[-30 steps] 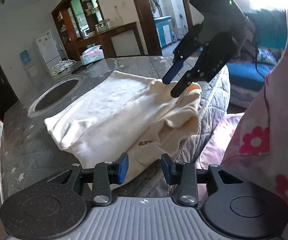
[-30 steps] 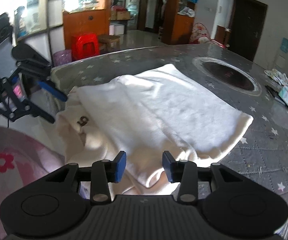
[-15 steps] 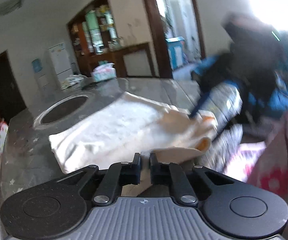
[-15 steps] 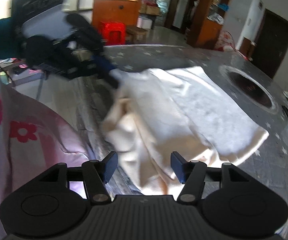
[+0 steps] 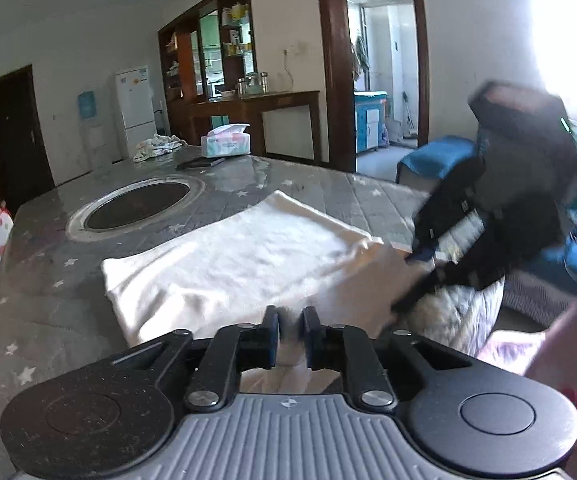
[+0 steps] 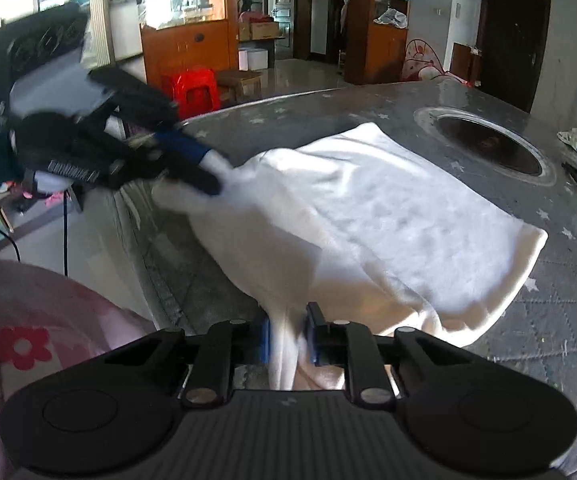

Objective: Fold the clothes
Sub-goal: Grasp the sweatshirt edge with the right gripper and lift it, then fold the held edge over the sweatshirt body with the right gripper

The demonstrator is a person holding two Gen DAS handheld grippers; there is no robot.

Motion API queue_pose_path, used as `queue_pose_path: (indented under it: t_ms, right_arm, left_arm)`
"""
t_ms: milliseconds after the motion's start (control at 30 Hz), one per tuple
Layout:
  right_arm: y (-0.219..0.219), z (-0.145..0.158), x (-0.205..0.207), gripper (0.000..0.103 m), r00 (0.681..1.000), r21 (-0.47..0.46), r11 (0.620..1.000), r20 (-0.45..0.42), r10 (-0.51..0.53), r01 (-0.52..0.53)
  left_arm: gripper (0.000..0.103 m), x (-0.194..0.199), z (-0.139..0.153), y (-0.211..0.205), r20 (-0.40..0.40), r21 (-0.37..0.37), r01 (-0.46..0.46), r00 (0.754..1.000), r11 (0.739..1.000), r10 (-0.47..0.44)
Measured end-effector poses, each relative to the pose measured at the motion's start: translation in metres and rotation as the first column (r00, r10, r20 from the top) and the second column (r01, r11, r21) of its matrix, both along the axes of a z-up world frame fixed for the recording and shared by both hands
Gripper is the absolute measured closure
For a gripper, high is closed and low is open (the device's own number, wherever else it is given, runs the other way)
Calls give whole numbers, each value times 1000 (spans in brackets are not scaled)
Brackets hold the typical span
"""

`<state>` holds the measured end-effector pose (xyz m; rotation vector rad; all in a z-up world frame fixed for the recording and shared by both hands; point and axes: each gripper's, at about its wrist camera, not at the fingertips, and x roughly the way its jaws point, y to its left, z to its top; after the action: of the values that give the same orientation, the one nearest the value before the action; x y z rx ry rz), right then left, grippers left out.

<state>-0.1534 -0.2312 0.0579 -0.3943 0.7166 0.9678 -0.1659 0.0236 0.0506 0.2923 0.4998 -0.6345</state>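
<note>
A cream garment lies partly folded on the grey quilted table; its near edge is lifted off the table's front. My left gripper is shut on a fold of that near edge. My right gripper is shut on another part of the garment, which hangs between its fingers. In the left wrist view the right gripper is blurred at the garment's right corner. In the right wrist view the left gripper is blurred at the left corner.
A round dark recess sits in the table beyond the garment. A tissue box, a crumpled cloth and a dark flat item lie at the far edge. My pink floral clothing is close. A red stool stands on the floor.
Both grippers went from open to shut on the garment's near edge. They have pulled it up and apart, so the bunched front part is now stretched out.
</note>
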Motion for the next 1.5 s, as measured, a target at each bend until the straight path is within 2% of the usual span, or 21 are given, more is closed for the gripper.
queue_pose_path:
  t_ms: [33, 100, 267, 333, 367, 400, 433, 500, 633, 733, 900, 1000, 1233, 1367, 1500]
  right_arm:
    - [-1, 2, 1, 88, 1000, 6, 1000, -4, -1, 1]
    - [0, 4, 3, 88, 1000, 13, 1000, -7, -5, 5]
    - [0, 5, 7, 89, 1000, 14, 1000, 0, -10, 10]
    - [2, 5, 6, 91, 1000, 13, 1000, 4, -9, 9]
    - [3, 5, 5, 92, 1000, 12, 1000, 8, -8, 8]
    - [3, 6, 3, 92, 1000, 13, 1000, 14, -6, 6]
    - [3, 7, 2, 94, 1000, 15, 1000, 20, -5, 5]
    - [2, 9, -2, 95, 1000, 18, 1000, 30, 0, -1]
    - [-3, 18, -12, 96, 999, 34, 999, 30, 17, -18]
    - [-12, 31, -24, 96, 999, 51, 998, 6, 46, -46]
    - [-28, 54, -38, 96, 998, 78, 995, -11, 59, -58]
    - [-30, 60, -21, 96, 1000, 101, 995, -2, 23, -23]
    - [-31, 69, 35, 96, 998, 141, 989, 6, -56, 55]
    - [-26, 63, 79, 96, 996, 125, 988, -7, -91, 91]
    - [-17, 47, 119, 96, 992, 93, 988, -24, -122, 124]
  left_arm:
    - [78, -4, -2, 2, 3, 16, -1, 1000, 1000, 1]
    - [62, -14, -6, 6, 10, 43, 1, 1000, 999, -1]
    - [61, -28, -20, 8, 28, 131, 11, 999, 991, -15]
    - [71, -29, -24, 8, 33, 150, 11, 999, 989, -16]
    - [83, -28, -25, 8, 32, 150, 10, 999, 989, -15]
    - [92, -28, -26, 9, 32, 150, 9, 999, 989, -14]
    - [94, -27, -27, 9, 32, 149, 8, 999, 989, -13]
    - [98, -31, -22, 10, 30, 125, 20, 999, 992, -23]
    - [99, -39, -9, 13, 27, 75, 45, 999, 996, -47]
    - [99, -53, 9, 19, 7, 10, 57, 998, 998, -57]
    - [99, -64, 39, 27, 38, -92, 45, 998, 995, -41]
    - [99, -48, 47, 23, 69, -99, 28, 997, 995, -21]
    - [99, 12, 60, 12, 103, -47, 5, 995, 999, 0]
    - [99, 58, 55, 6, 56, -25, -20, 998, 999, 21]
    - [98, 94, 37, 1, -5, 3, -84, 996, 996, 84]
